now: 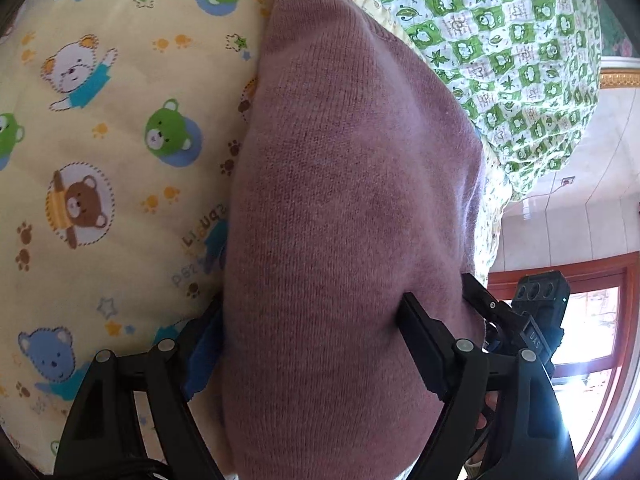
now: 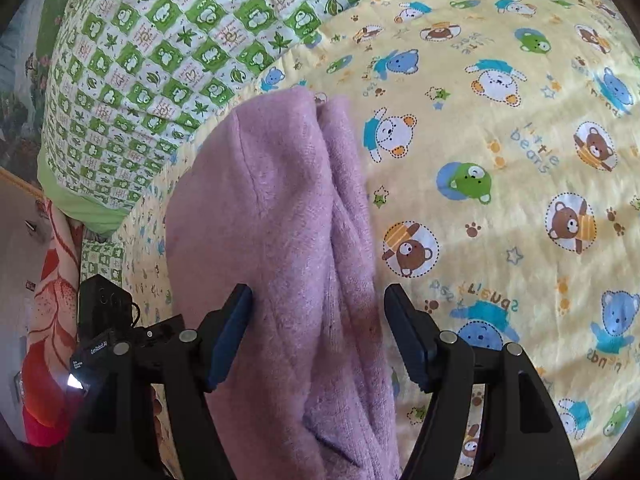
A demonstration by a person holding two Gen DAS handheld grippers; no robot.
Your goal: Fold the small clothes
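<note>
A small mauve-pink knitted garment (image 1: 344,184) lies on a yellow bear-print sheet (image 1: 112,128). In the left wrist view it fills the middle, and my left gripper (image 1: 308,344) has its fingers wide apart on either side of the cloth. In the right wrist view the garment (image 2: 280,232) shows bunched lengthwise folds, and my right gripper (image 2: 320,336) is open with the cloth between its fingers. The other gripper shows at the edge of each view.
A green and white checked quilt (image 2: 160,60) lies bunched at the far side of the sheet (image 2: 500,184). A window with a red-brown frame (image 1: 608,320) and a tiled wall lie beyond the bed edge. A red and orange cloth (image 2: 52,320) hangs at the left.
</note>
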